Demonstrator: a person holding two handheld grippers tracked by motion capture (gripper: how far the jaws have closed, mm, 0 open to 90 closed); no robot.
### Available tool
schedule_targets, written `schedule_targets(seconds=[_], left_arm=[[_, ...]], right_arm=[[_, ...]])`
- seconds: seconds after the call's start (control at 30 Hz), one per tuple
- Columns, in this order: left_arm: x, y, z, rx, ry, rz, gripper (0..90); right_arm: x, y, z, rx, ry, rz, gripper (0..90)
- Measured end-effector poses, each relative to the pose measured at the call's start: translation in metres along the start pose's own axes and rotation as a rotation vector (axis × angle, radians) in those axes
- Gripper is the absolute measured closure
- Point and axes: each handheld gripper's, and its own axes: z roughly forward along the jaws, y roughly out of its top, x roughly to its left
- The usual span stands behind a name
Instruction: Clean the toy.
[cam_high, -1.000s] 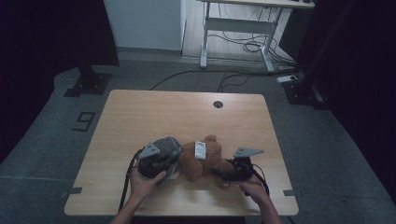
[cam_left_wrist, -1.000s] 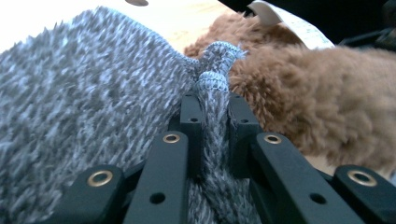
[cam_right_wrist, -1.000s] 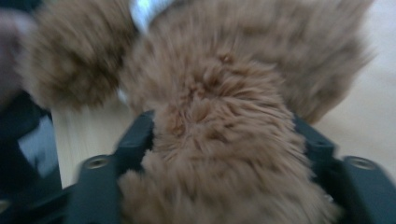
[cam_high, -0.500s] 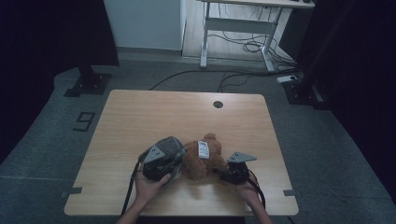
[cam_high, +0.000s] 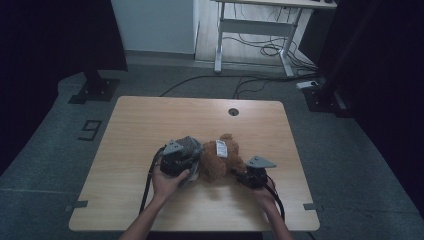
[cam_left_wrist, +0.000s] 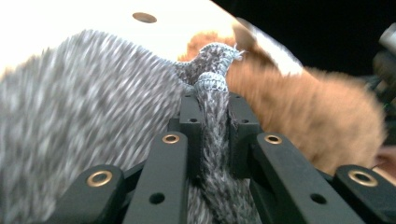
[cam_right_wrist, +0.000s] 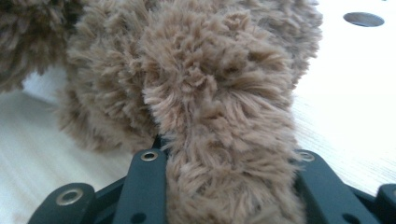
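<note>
On the near half of the wooden table (cam_high: 150, 125), a brown teddy bear (cam_high: 220, 162) lies flat with a white tag (cam_high: 221, 148) on it. A grey knitted cloth (cam_high: 189, 146), maybe a little sweater, lies at the bear's left side and touches it. The left gripper (cam_left_wrist: 211, 100) is pinched tight on a fold of that grey cloth, with the knit squeezed between its two black jaws. The right gripper (cam_right_wrist: 229, 154) has just been closing, and its jaws now hug a fluffy part of the bear, likely a leg or an arm. So the bear sits between the two hands, with the cloth on the left hand's side and the fur on the right hand's side. The bear's long way runs from the near edge toward the far edge, a bit tilted. The left hand (cam_high: 167, 182) is the one nearer the cloth, so I think it has to pull the cloth to the right, over the bear, while the right hand (cam_high: 262, 195) keeps the bear from sliding.
</note>
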Motion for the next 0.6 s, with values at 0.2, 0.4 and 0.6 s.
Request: schedule_targets(seconds=[0.2,0.4,0.6], left_arm=[[-0.023,0.051,0.001,-0.034,-0.011,0.059,79.0],[-0.066,0.066,0.061,0.066,-0.074,0.108,78.8],[-0.076,0.037,0.103,0.160,-0.008,0.174,78.9]], right_arm=[[0.004,-0.003,-0.004,0.006,0.024,-0.024,63.2],[0.001,-0.004,-0.006,0.004,0.046,-0.016,62.3],[-0.001,-0.005,-0.006,0.012,0.047,-0.006,62.2]])
